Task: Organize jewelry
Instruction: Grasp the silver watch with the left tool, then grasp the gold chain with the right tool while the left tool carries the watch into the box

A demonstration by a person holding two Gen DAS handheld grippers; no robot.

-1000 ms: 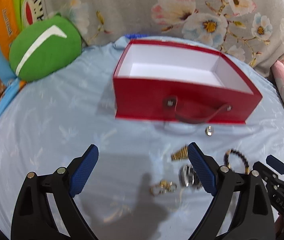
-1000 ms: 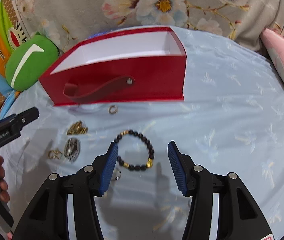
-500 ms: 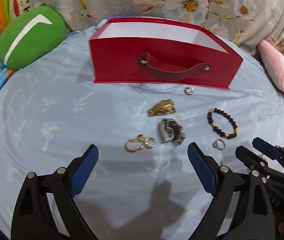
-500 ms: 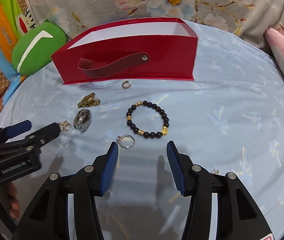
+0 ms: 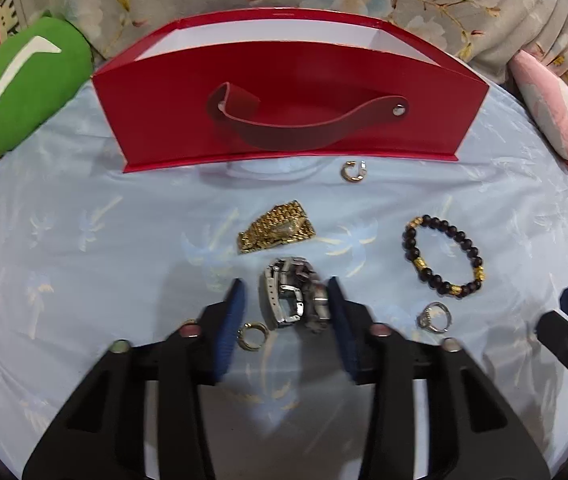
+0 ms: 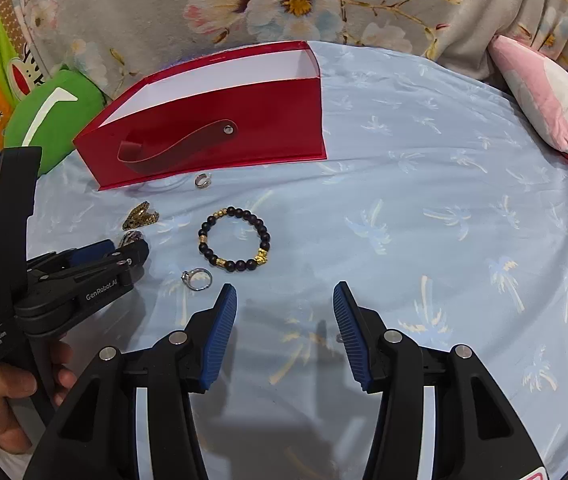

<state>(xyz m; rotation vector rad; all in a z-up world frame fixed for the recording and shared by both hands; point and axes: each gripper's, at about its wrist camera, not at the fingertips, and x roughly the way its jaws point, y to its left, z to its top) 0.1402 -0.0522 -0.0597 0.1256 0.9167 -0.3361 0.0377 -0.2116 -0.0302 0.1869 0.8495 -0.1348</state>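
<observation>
Bright overhead light, soft shadows (fisheye-bent edges, slight motion blur)

red cardboard box (image 5: 292, 92): red outside, white inside
bedsheet (image 6: 444, 240): pale blue, palm-tree print
round cushion (image 5: 16, 80): green, white stripe
beaded bracelet (image 5: 442, 256): dark beads, gold accents
metal watch (image 5: 294, 298): silver
gripper pads (image 6: 220, 340): blue, ribbed
</observation>
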